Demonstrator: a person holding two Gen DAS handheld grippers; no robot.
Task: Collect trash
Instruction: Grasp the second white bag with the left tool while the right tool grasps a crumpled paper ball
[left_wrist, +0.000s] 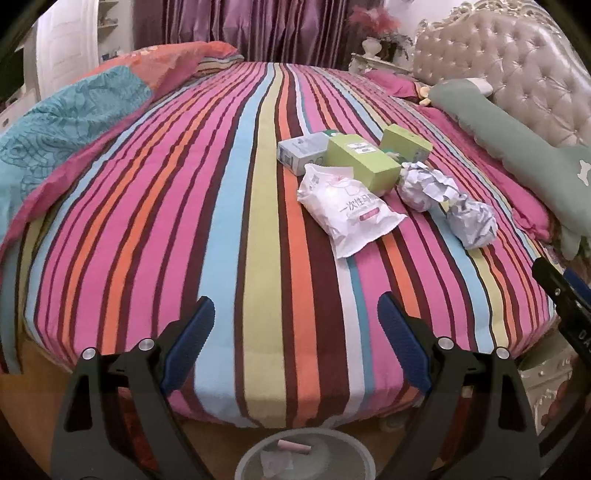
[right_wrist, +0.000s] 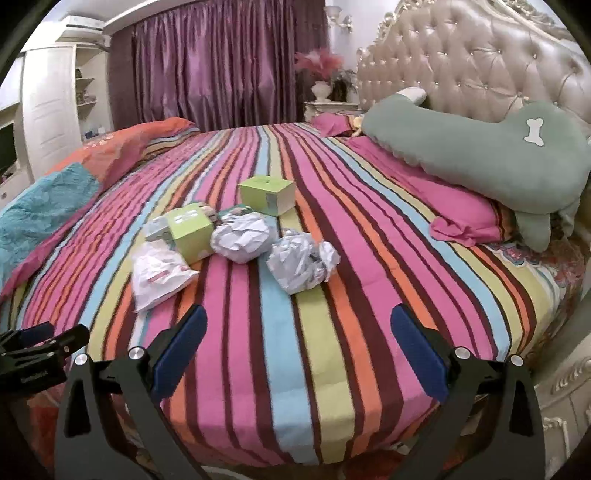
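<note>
While both units hover at the near edge of the bed, the left hand-held gripper has its blue pads spread wide with nothing between them, and the right hand-held gripper is likewise released and empty. Trash lies in one cluster on the striped sheet, right of centre in the left wrist view and well apart from both grippers. Cluster contents — listed near to far:

- white plastic packet, printed, lying flat, nearest the left gripper;
- two crumpled paper balls, side by side to the right of the packet;
- long green box, touching the packet's far end;
- grey-white box, just left of the long green box;
- small green box, farthest, standing slightly apart from the others.

A grey bin sits on the floor below the left gripper — pink and white scraps already lie inside. A green plush pillow rests against the tufted headboard at far right.
</note>
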